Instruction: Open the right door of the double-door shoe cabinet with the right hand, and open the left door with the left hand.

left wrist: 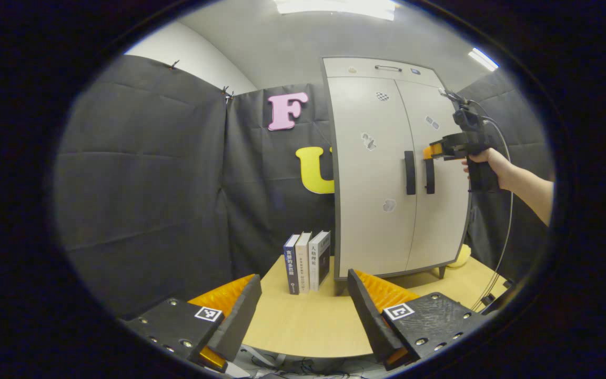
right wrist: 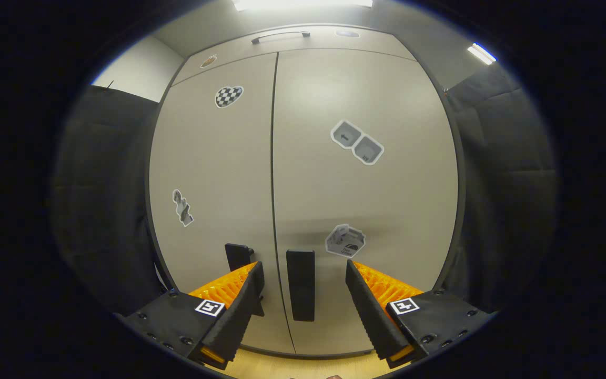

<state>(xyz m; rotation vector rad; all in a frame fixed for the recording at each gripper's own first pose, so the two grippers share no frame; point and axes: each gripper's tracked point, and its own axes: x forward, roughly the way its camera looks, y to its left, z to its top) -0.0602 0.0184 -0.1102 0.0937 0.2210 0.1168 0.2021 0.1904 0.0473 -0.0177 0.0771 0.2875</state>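
The cabinet (left wrist: 387, 173) stands upright on the desk (left wrist: 308, 321), at its far right part, against the booth wall. Both doors are closed; the seam between them runs unbroken from top to bottom. The right door (right wrist: 366, 189) and left door (right wrist: 213, 184) each carry a dark vertical handle beside the seam.

Right tool (right wrist: 303, 292): fingers spread, facing the right door at close range. The right handle (right wrist: 301, 284) sits between the fingers, which appear to bracket it without pressing on it. In the left gripper view, a hand (left wrist: 484, 163) holds this tool (left wrist: 432, 151) level with the handles, its tips at the right one.

Left tool (left wrist: 303, 302): fingers spread, holding nothing, well apart from the cabinet, low over the near desk edge. The left handle (left wrist: 410, 172) is untouched.

Three books (left wrist: 307, 260) stand just beside the cabinet's left side.

Progress: neither door is open. Judged step: closing the right tool on its handle. Remaining: pull the right door, then bring the left tool in, grip and pull the left door.
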